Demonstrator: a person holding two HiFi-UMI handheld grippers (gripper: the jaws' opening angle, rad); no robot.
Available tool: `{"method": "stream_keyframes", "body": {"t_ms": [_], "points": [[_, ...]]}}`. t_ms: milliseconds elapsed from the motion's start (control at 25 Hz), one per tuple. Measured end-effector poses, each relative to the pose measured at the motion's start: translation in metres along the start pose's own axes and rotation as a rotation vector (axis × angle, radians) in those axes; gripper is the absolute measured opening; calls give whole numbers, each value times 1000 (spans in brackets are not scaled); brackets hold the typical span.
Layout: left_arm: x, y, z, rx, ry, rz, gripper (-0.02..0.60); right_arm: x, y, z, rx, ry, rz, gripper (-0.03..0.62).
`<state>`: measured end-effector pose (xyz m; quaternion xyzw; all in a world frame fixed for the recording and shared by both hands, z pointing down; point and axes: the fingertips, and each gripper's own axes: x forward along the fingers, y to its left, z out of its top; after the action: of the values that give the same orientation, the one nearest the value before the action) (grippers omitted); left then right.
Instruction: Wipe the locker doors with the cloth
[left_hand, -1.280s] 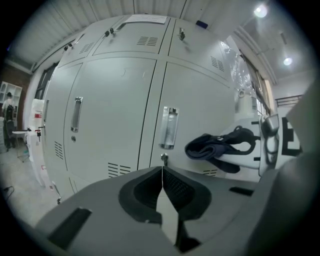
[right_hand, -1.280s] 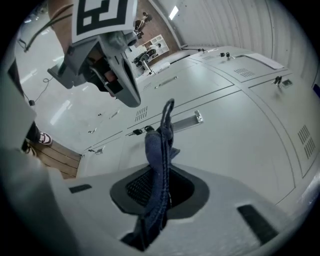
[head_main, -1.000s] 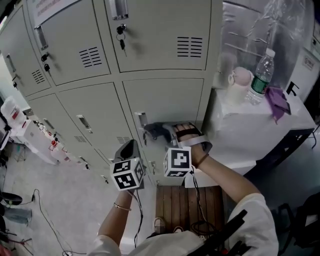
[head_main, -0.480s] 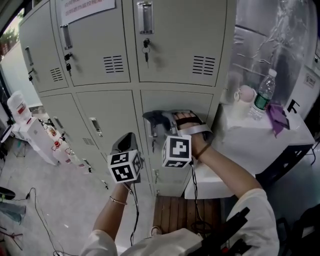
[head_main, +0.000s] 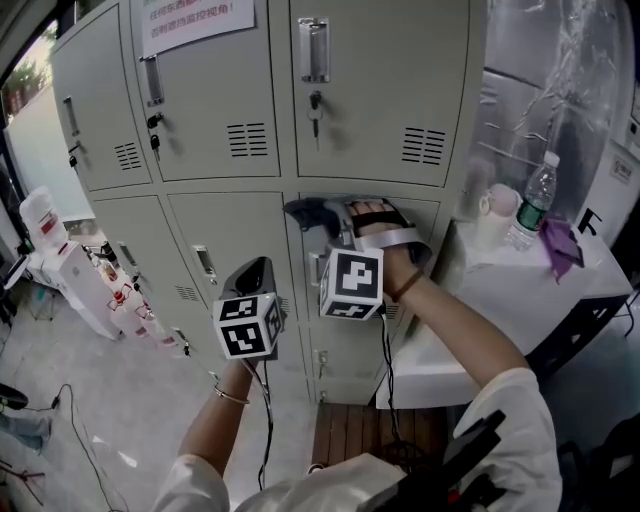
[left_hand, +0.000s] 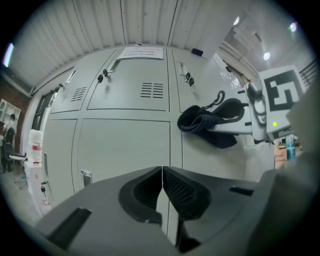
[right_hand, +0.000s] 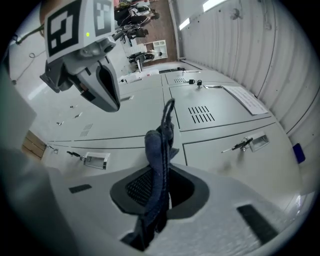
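A paper notice (head_main: 195, 15) with red print is stuck across 2 upper locker doors; the print is too small to read. The plastic bottle (head_main: 529, 205) on the white table (head_main: 500, 290) at the right has a green label, also unreadable. Each gripper carries a cube with black-and-white square markers.

The person's right arm reaches forward, with the right hand (head_main: 378, 226) strapped to its gripper. The right gripper (right_hand: 160, 175) is clamped on a dark blue cloth (right_hand: 157, 147), which stands up from between the jaws in a folded bunch. In the head view the cloth lies against the top edge of the lower right locker door (head_main: 345, 345), just under the seam with the upper row.

The left arm is bent and raised. The left gripper (left_hand: 162, 170) points at the lockers, lower than the right gripper and to its left. Its jaws are pressed together with nothing between them, and they touch no door.

A key (head_main: 315, 105) hangs in the lock of the upper door above the cloth.
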<state>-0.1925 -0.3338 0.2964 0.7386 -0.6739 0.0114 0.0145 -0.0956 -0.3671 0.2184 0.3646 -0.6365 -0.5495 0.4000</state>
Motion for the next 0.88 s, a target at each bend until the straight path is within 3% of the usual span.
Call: {"method": "stream_keyframes", "body": {"t_ms": [280,880], "points": [[8,8,11,-2,-28,-15,9,12,-14,3,-30,40,-18,46],[22,8,-26,-44,20,-32,9,21,8,5,-5,40,16,46]]}}
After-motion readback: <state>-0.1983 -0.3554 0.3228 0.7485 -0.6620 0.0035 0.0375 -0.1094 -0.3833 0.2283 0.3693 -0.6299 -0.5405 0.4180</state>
